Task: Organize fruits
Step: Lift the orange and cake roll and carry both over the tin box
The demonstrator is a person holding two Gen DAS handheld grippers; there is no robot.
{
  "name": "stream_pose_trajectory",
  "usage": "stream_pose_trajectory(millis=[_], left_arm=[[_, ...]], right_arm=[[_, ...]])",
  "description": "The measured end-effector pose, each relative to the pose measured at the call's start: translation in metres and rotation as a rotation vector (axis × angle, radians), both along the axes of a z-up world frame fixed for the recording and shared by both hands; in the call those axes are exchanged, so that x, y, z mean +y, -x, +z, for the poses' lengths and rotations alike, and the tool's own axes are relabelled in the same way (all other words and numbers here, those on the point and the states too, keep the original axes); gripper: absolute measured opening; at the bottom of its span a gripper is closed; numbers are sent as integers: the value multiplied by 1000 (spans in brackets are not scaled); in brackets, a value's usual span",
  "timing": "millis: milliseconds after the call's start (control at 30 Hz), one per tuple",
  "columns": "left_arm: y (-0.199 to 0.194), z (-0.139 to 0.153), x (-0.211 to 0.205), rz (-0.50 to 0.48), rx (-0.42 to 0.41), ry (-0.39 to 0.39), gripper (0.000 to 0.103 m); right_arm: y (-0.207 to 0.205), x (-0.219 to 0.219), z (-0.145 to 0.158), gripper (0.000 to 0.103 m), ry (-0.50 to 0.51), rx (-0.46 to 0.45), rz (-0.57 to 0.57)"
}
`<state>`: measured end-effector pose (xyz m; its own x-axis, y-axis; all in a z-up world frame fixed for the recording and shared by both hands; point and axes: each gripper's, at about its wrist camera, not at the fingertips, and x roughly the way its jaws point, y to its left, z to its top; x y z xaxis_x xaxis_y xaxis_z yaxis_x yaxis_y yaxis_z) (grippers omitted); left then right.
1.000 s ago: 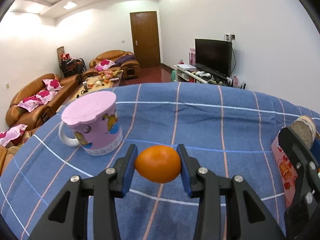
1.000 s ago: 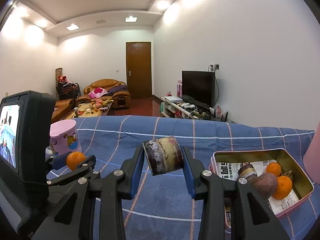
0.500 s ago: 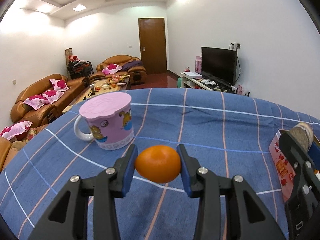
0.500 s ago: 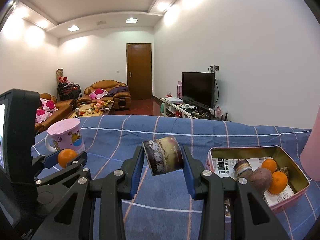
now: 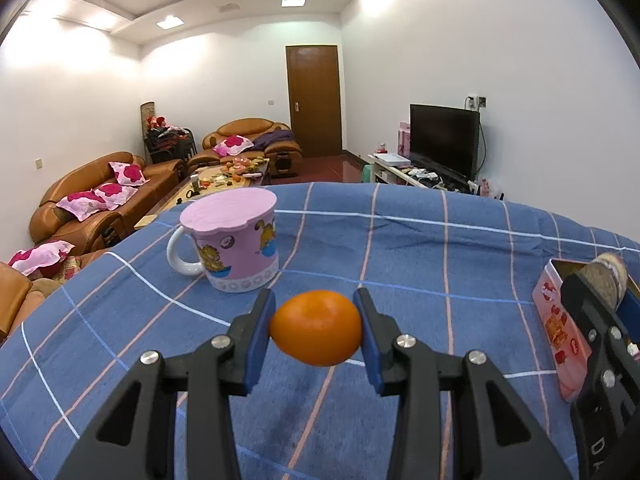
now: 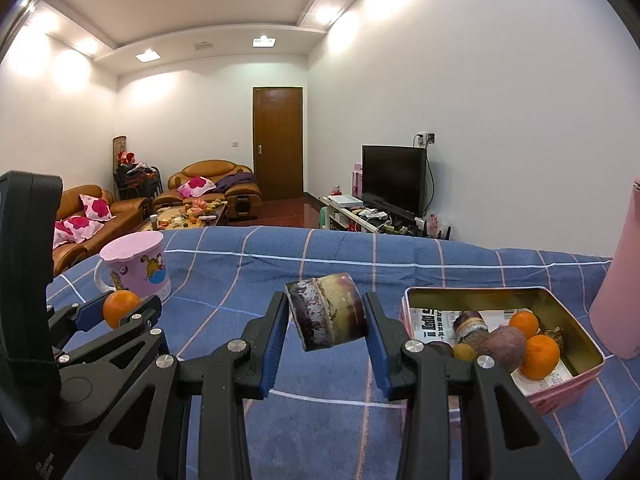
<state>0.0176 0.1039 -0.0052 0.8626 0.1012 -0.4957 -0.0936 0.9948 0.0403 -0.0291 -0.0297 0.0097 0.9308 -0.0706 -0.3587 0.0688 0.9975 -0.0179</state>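
My left gripper [image 5: 316, 330] is shut on an orange tangerine [image 5: 316, 327] and holds it above the blue checked cloth; the tangerine also shows in the right wrist view [image 6: 120, 307]. My right gripper [image 6: 326, 326] is shut on a purple-brown cut piece of fruit [image 6: 326, 316], held above the cloth, left of the pink tin [image 6: 576, 384]. The tin holds two tangerines [image 6: 540, 354], a purple round fruit [image 6: 504, 344] and other pieces on printed paper. In the left wrist view the right gripper's fruit piece [image 5: 604, 276] shows at the right edge by the tin [image 5: 560, 328].
A pink lidded cartoon mug [image 5: 236, 248] stands on the cloth beyond the left gripper, seen also in the right wrist view [image 6: 136, 270]. A tall pink bottle [image 6: 620, 280] stands right of the tin. Sofas, a coffee table and a TV lie beyond the table's far edge.
Both grippers have moved back and a little left while keeping their fruit; the mug and the tin now sit more to the right and farther off in both views.
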Motion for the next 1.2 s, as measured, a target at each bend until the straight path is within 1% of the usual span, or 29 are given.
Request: stream_pose_trajectory(millis=[433, 800, 1200], left_arm=[[12, 0, -11, -2, -12, -17, 42], [14, -1, -12, -1, -14, -14, 42], [27, 3, -34, -26, -19, -13, 42]], right_arm=[[9, -2, -1, 40, 7, -2, -1], [15, -8, -2, 40, 9, 5, -6], [29, -27, -1, 40, 25, 0, -6]])
